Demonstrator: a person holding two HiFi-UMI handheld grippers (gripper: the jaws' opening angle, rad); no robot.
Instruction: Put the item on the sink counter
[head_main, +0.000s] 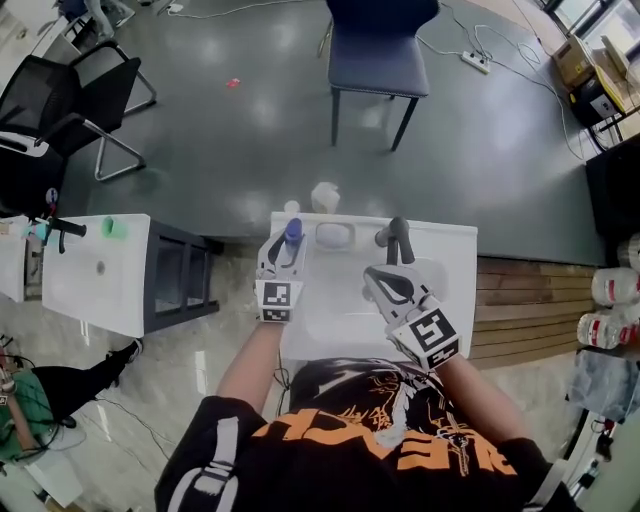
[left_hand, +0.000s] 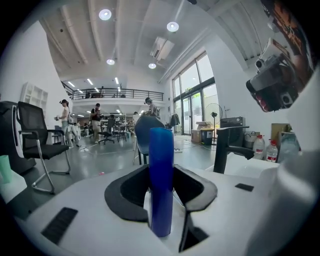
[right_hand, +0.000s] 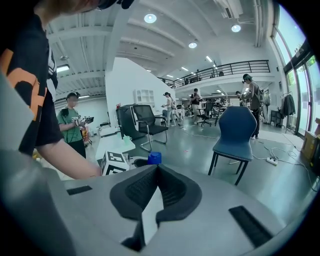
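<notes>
The item is a blue cylinder-shaped bottle (head_main: 292, 232). My left gripper (head_main: 285, 248) is shut on it and holds it upright over the left rim of the white sink counter (head_main: 452, 252). In the left gripper view the blue bottle (left_hand: 161, 180) stands between the dark pads of the left gripper (left_hand: 161, 175). My right gripper (head_main: 372, 276) hovers over the basin just in front of the black faucet (head_main: 400, 238), with its jaws together and nothing in them. The right gripper view shows the right gripper (right_hand: 157, 170) with its tips meeting, and the blue bottle (right_hand: 154, 158) beyond them.
A grey dish (head_main: 334, 235) lies on the counter's back rim, with a white cup (head_main: 325, 196) behind it. The faucet (left_hand: 223, 150) rises to the right of the left gripper. A white table (head_main: 95, 275) with a green cup (head_main: 114, 227) stands to the left. A blue chair (head_main: 378, 50) stands farther back.
</notes>
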